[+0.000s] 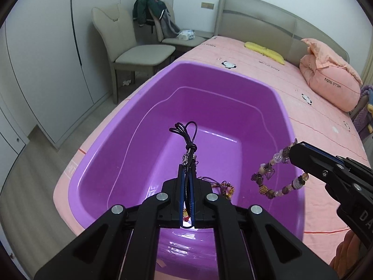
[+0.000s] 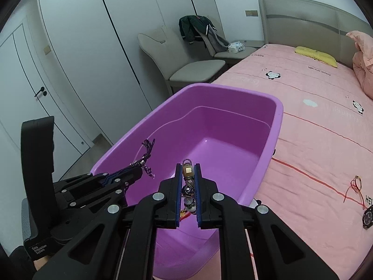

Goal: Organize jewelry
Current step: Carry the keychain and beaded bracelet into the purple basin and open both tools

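A purple plastic tub (image 1: 282,116) (image 2: 278,114) sits on the pink bed. My left gripper (image 1: 186,172) (image 2: 139,166) is shut on a black cord necklace (image 1: 187,135) (image 2: 147,150) and holds it above the tub's near end. My right gripper (image 2: 188,166) (image 1: 291,151) is shut on a beaded bracelet (image 1: 275,177) (image 2: 188,186) that hangs over the tub's right rim. A gold-and-red piece of jewelry (image 1: 227,189) lies in the tub under my left gripper. A red-string ring (image 2: 356,184) and a black watch (image 2: 368,217) lie on the bedspread to the right.
The pink bedspread (image 1: 314,121) spreads right of the tub, with a pink folded duvet (image 1: 328,74) and a yellow cushion (image 1: 265,52) near the headboard. Beige chairs (image 1: 137,53) with a jacket (image 1: 149,10) stand beyond, by white wardrobes (image 2: 70,46).
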`<action>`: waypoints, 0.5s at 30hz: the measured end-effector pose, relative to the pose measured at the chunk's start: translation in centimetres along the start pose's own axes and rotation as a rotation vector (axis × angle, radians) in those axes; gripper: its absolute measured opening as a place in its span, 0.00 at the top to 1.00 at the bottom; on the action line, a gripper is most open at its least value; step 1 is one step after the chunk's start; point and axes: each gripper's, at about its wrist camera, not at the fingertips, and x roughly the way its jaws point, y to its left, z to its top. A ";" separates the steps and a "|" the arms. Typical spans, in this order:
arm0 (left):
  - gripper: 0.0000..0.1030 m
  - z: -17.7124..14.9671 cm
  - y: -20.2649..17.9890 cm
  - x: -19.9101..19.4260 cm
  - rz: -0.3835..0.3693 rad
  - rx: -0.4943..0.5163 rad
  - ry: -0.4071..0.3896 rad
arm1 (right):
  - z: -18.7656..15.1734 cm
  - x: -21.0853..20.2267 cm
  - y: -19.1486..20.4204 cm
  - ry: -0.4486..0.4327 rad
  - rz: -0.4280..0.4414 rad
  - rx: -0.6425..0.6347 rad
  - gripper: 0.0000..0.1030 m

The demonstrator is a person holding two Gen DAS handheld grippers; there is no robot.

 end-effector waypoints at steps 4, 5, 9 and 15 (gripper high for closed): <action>0.96 -0.2 0.6 1.2 0.004 -0.026 0.034 | 0.1 2.0 0.1 0.037 -0.019 -0.005 0.91; 0.96 -0.2 0.8 1.4 0.003 -0.032 0.040 | 0.1 2.3 0.1 0.042 -0.023 -0.005 0.91; 0.95 -0.2 1.4 1.9 0.015 -0.045 0.053 | 0.0 3.3 0.1 0.065 -0.049 -0.018 0.91; 0.16 -0.1 1.4 1.8 0.060 -0.067 0.052 | 0.4 2.9 -0.5 0.051 -0.064 -0.008 0.46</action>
